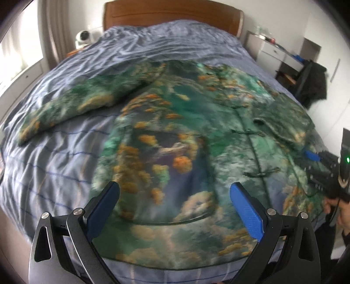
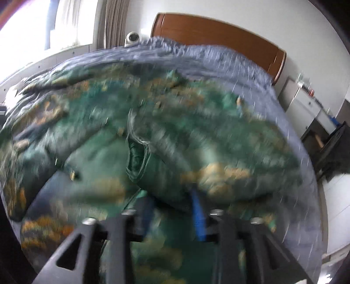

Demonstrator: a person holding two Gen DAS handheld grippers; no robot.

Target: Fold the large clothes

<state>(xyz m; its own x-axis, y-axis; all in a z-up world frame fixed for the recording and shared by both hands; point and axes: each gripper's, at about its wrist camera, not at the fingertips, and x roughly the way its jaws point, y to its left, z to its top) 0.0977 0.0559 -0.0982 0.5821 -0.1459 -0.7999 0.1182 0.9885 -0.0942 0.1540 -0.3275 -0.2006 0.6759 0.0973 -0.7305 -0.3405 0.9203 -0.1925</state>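
Observation:
A large green jacket (image 1: 175, 135) with orange and cream print lies spread on the bed, front up, with frog buttons down its middle. Its left sleeve (image 1: 72, 109) stretches out to the left. Its right sleeve (image 1: 286, 122) is folded in over the body. My left gripper (image 1: 175, 194) is open and empty above the jacket's hem. My right gripper (image 1: 315, 156) shows at the right edge of the left wrist view, at the folded sleeve. In the right wrist view, which is blurred, my right gripper (image 2: 172, 201) is shut on the sleeve (image 2: 196, 157).
The bed has a wrinkled blue-grey cover (image 1: 54, 163) and a brown wooden headboard (image 1: 172, 15). A white round device (image 1: 83, 38) sits left of the headboard. A white cabinet (image 1: 275, 52) and a dark garment on a chair (image 1: 315, 80) stand to the right.

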